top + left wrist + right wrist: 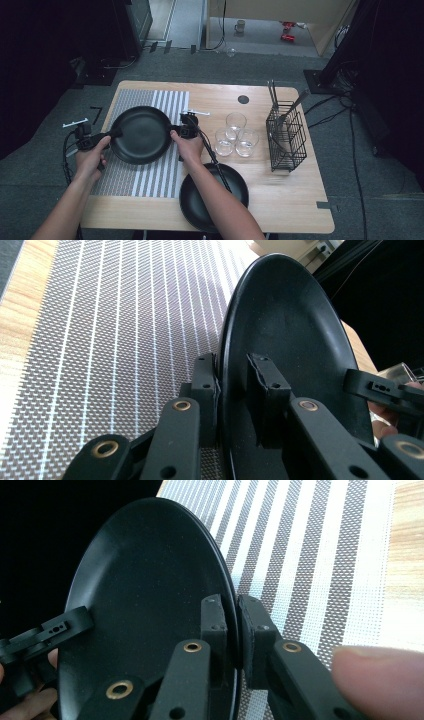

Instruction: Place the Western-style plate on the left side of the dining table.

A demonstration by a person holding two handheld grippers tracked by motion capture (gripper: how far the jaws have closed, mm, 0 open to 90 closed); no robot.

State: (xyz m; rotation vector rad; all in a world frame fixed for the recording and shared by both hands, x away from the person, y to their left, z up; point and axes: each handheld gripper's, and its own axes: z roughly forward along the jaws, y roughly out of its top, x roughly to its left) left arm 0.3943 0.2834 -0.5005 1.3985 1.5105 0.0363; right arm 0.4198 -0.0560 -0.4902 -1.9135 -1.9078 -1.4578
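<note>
Both forearms are bare, no sleeves showing. Each hand carries black tongs: the left tongs and the right tongs are matt black plastic. Up close, the left tongs have flat linked arms with brass-ringed rivets at the joints and small dark screws in the squared pads; the right tongs are built the same. A black cable trails from the right one, another cable loops from the left. A white strip sticks out near the left one.
</note>
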